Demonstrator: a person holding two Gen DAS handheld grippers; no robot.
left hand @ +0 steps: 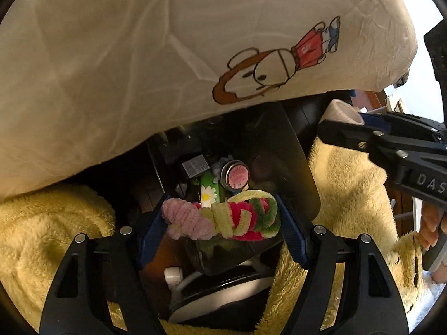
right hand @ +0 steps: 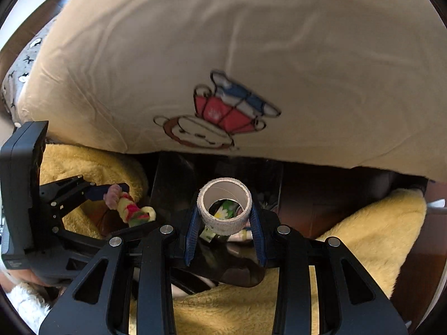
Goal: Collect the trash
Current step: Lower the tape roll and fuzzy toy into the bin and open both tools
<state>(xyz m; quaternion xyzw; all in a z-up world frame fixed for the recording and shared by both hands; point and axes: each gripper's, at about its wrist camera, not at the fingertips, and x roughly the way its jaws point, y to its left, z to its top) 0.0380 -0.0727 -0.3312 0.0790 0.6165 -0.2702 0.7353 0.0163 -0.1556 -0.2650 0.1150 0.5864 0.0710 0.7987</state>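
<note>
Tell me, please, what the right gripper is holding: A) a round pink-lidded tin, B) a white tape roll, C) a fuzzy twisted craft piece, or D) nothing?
B: the right gripper is closed on the tape roll, pinched between its blue pads.

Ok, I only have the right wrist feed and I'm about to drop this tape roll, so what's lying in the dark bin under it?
Observer: Under your tape roll, the left wrist view shows a round tin with a pink label in the dark bin, right of the green daisy-print item.
Operator: Anything else in there?
Observer: A small grey box lies just left of the tin.
Operator: How is the left gripper's grasp?
Observer: The left gripper has both blue pads on the ends of the fuzzy pipe-cleaner bundle, which spans the gap above the bin.
</note>
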